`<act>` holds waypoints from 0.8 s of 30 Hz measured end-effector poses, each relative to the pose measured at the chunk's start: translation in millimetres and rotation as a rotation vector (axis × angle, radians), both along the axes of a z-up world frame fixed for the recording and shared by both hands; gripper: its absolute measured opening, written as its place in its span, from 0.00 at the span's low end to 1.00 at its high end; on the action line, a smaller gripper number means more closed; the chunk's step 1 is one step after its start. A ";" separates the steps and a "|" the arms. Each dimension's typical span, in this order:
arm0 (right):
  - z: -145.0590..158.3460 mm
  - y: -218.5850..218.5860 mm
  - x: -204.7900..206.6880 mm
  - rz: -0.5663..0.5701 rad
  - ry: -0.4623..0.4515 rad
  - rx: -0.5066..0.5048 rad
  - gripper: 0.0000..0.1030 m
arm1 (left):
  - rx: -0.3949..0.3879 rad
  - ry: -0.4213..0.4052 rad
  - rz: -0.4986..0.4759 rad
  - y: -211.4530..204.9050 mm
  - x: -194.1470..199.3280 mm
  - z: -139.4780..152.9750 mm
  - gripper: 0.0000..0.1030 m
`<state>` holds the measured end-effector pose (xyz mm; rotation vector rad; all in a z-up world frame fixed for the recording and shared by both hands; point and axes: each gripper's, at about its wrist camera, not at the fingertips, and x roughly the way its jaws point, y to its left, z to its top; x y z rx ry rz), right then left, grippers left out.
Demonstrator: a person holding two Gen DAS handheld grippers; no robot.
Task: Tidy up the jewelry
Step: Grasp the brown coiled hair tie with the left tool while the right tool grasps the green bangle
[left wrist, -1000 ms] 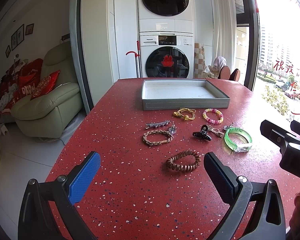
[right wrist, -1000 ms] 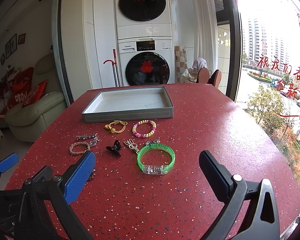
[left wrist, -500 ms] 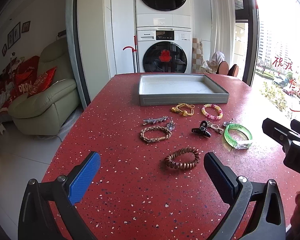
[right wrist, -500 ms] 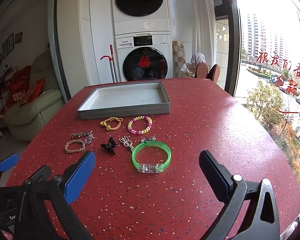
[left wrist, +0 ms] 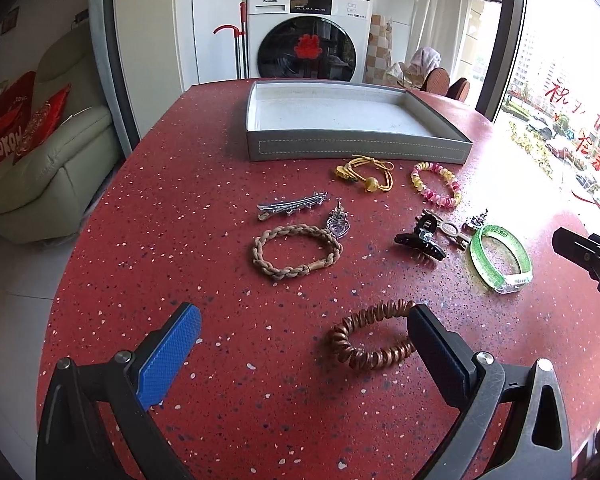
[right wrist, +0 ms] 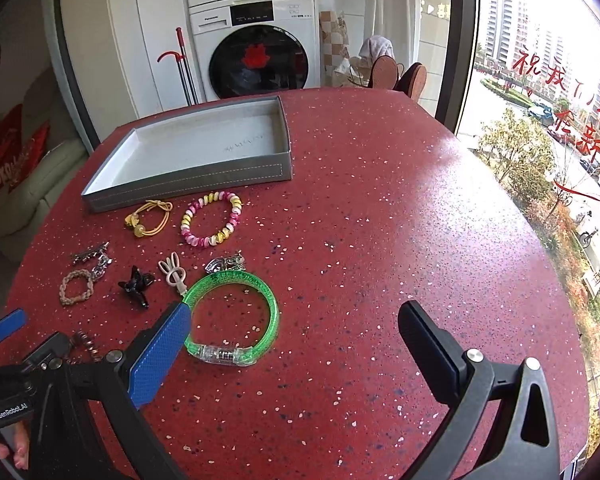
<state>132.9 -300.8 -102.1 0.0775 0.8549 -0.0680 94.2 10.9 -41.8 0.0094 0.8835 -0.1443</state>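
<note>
Both claws stand spread wide and hold nothing. Left claw hangs low over the red speckled desk, its right finger at the rim of the copper coil bracelet and its blue-padded finger well off to the other side. Right claw hovers by the green bangle; its blue pad overlaps the bangle's left edge in view, though contact cannot be told, and the bangle sits left of the gap's middle.

The jewelry lies in loose rows between the claws and the grey tray, which is empty and sits at the desk's far side. Just before the tray wall lie a yellow cord tie and a pink and yellow bead bracelet. Nearer come a silver hair clip, a silver charm touching the braided bracelet, then a black claw clip and a beige bunny clip.

Right of the bangle the desk is bare out to its curved edge by the window. The desk's left edge drops to a pale tiled floor, with a green sofa beyond. A white washing machine stands behind the tray.
</note>
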 end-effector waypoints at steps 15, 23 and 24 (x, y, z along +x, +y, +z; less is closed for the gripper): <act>-38.6 17.8 22.6 0.062 0.174 -0.046 0.66 | 0.079 0.048 -0.084 -24.5 5.9 -17.7 0.81; -33.1 28.9 16.6 0.099 0.172 -0.044 0.16 | 0.088 0.035 -0.150 -37.7 2.4 -12.6 0.29; -33.1 28.5 16.5 0.099 0.172 -0.045 0.13 | 0.076 0.039 -0.152 -36.7 3.0 -12.2 0.29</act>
